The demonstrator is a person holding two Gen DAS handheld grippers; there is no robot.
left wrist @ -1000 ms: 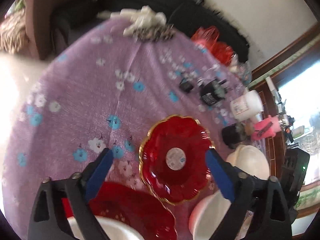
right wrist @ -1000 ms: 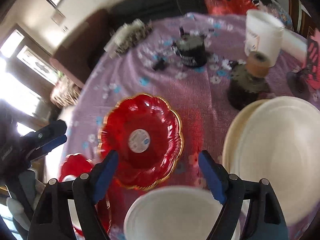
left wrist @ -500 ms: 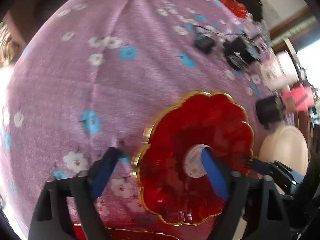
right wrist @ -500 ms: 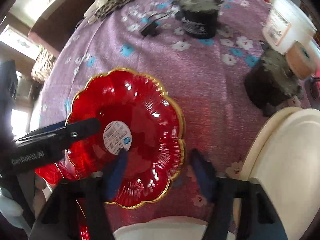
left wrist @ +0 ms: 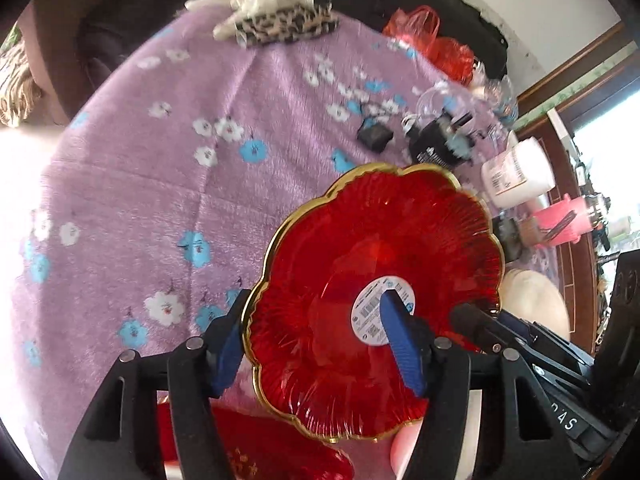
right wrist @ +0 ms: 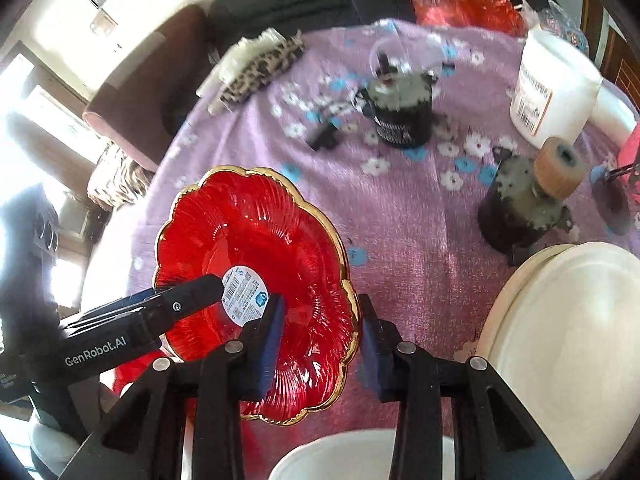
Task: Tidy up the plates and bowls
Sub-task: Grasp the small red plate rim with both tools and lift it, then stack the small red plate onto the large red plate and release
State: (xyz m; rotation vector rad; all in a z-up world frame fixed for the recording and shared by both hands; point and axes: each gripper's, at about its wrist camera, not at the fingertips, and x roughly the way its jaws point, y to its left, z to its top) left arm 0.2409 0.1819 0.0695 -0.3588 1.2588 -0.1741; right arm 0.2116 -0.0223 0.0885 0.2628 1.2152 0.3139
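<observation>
A red scalloped plate with a gold rim [left wrist: 372, 292] [right wrist: 256, 252] is held up off the purple flowered tablecloth [left wrist: 160, 184], tilted. My left gripper [left wrist: 316, 336] is shut on its left rim, one finger under and one on the label side. My right gripper [right wrist: 320, 340] is shut on the plate's right rim. The other gripper's arm shows in each view [left wrist: 520, 336] [right wrist: 132, 320]. Another red plate [left wrist: 260, 448] lies below. Cream plates [right wrist: 568, 344] lie at the right and a white bowl [right wrist: 360, 456] sits near the bottom.
On the far side of the table are a black jar [right wrist: 400, 116], a white tub [right wrist: 552, 92], a dark can with a brown roll [right wrist: 528, 204], a leopard-print cloth [left wrist: 280, 24] and a red plastic bag [left wrist: 436, 40]. A brown chair [right wrist: 144, 80] stands behind.
Both grippers have closed onto the red plate's opposite rims and lifted it off the cloth. A second ago both were open, short of the plate.
</observation>
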